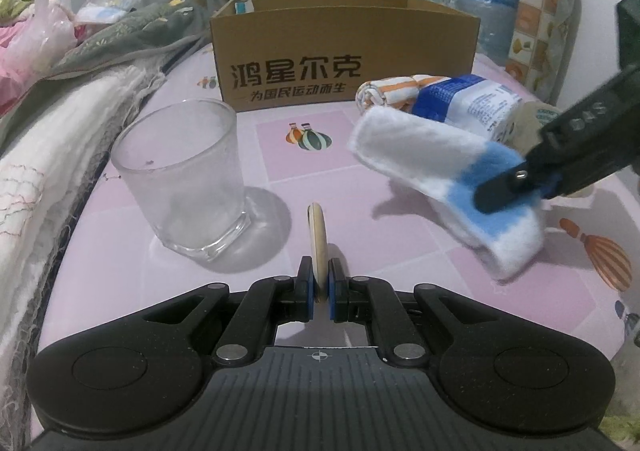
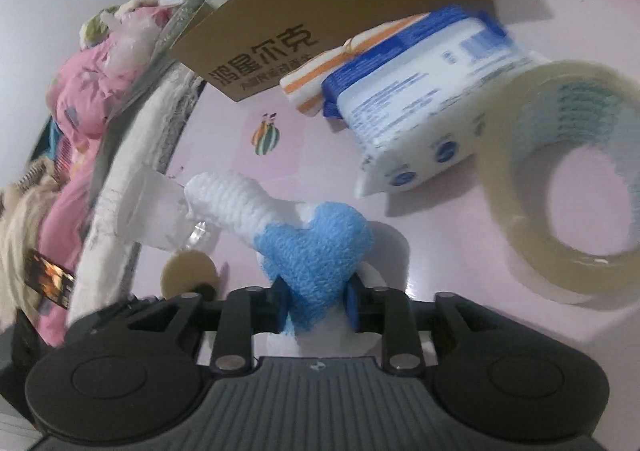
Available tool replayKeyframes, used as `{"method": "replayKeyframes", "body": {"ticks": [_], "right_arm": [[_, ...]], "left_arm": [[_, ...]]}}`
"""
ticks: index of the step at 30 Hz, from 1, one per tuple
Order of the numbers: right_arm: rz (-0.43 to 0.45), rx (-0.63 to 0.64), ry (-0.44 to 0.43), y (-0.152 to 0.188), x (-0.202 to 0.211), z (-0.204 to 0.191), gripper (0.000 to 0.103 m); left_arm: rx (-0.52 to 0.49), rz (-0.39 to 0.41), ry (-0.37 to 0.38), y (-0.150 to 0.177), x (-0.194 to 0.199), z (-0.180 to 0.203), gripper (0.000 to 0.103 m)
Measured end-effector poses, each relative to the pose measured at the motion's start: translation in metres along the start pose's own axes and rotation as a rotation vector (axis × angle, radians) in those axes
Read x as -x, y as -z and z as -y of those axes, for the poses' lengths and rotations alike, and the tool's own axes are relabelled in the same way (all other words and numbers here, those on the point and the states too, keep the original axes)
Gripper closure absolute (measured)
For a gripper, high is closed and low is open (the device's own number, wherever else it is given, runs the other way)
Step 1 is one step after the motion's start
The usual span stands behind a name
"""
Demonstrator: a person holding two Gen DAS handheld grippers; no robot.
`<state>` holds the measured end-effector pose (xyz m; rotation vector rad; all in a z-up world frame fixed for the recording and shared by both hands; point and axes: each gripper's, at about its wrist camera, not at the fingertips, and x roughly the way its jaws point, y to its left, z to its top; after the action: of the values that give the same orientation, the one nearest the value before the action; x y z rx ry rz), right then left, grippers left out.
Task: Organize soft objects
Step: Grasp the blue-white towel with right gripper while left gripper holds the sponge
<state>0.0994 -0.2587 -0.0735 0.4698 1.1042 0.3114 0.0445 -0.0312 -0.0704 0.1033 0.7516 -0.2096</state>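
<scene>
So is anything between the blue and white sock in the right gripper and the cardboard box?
Nothing tall blocks a lifted carry. The right gripper holds the sock above the table; the folded striped cloth and the wipes pack lie low between it and the cardboard box. The glass stands off to the left.

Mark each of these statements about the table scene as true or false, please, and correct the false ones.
1. The right gripper holds a blue and white sock. True.
2. The left gripper is open and holds nothing. False: its fingers are shut on a thin beige disc.
3. The glass cup lies on its side. False: it stands upright on the pink tablecloth.
4. The cardboard box stands behind the cup. True.
5. The tape roll sits inside the box. False: it lies on the tablecloth beside the wipes pack.
</scene>
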Motion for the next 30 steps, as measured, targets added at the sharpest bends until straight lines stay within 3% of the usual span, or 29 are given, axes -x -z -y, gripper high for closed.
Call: {"method": "replayKeyframes", "body": {"ticks": [2, 6, 9, 13, 17, 20, 21, 27, 30], "right_arm": [[0.022, 0.056, 0.064, 0.001, 0.009, -0.007, 0.037], [0.045, 0.162, 0.106, -0.002, 0.025, -0.026, 0.036], [0.026, 0.096, 0.101, -0.007, 0.032, -0.022, 0.035], [-0.006, -0.132, 0.072, -0.012, 0.025, -0.005, 0.035], [0.002, -0.138, 0.087, -0.007, 0.007, -0.007, 0.035], [-0.006, -0.099, 0.093, -0.002, -0.003, -0.010, 0.047], [0.008, -0.066, 0.107, 0.000, -0.002, -0.014, 0.057], [-0.022, 0.014, 0.117, 0.007, 0.001, -0.019, 0.093], [-0.011, 0.038, 0.088, 0.010, 0.013, -0.021, 0.100]], "left_arm": [[-0.001, 0.000, -0.002, 0.000, 0.000, 0.000, 0.097], [0.001, -0.001, -0.006, 0.000, -0.001, 0.000, 0.097], [-0.003, 0.000, -0.008, 0.000, -0.001, 0.001, 0.097], [-0.007, 0.005, -0.009, 0.000, -0.001, 0.002, 0.097], [-0.017, 0.009, -0.008, 0.000, -0.002, 0.002, 0.097], [-0.024, 0.012, -0.011, 0.000, -0.002, 0.004, 0.097], [-0.025, 0.013, -0.010, 0.000, -0.002, 0.004, 0.097], [-0.038, 0.024, -0.004, -0.002, 0.005, 0.011, 0.097], [-0.053, 0.034, -0.004, -0.005, 0.012, 0.017, 0.097]]}}
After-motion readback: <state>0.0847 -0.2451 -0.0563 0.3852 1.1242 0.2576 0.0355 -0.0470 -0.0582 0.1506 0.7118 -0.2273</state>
